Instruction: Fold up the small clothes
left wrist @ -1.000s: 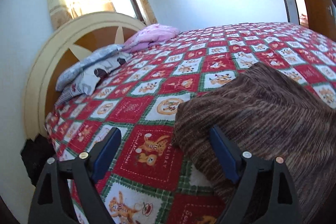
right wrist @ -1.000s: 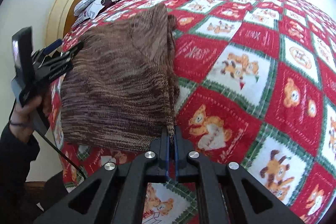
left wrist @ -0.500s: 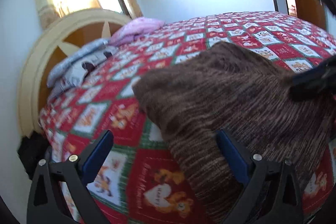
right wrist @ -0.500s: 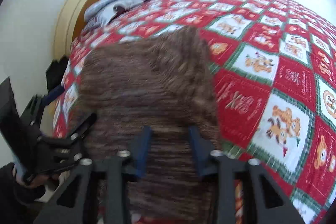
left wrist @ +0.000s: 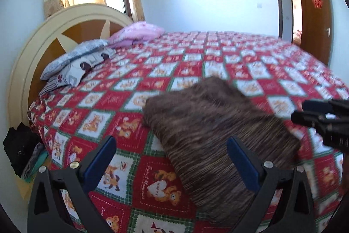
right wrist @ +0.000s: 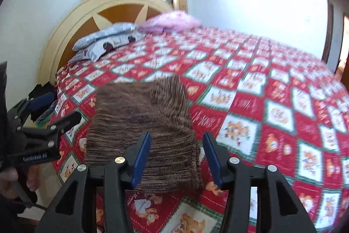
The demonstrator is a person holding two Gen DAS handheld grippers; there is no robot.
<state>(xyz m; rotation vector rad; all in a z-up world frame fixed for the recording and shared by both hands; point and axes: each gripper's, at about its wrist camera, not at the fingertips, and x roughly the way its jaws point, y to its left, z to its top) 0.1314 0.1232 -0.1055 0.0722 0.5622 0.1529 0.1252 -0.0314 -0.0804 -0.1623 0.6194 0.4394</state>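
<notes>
Your brown sweater (right wrist: 144, 123) looks like fuzzy streaky knit, pretty rough. The bedspread (left wrist: 196, 62) under it is printed quilted cloth. That headboard (left wrist: 72, 21) is painted wood, smooth. Your gripper (right wrist: 176, 158) is matt black plastic.

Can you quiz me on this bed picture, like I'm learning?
1. True or false: the right claw grips the sweater.
2. What colour is the far pillow: A pink, B green, C black?
3. Fill in: the sweater lies on the ____.

Key: 1 false, both claws stand open and clear of it, the right one's jaws just opening. 2 A. 3 bed.
</notes>
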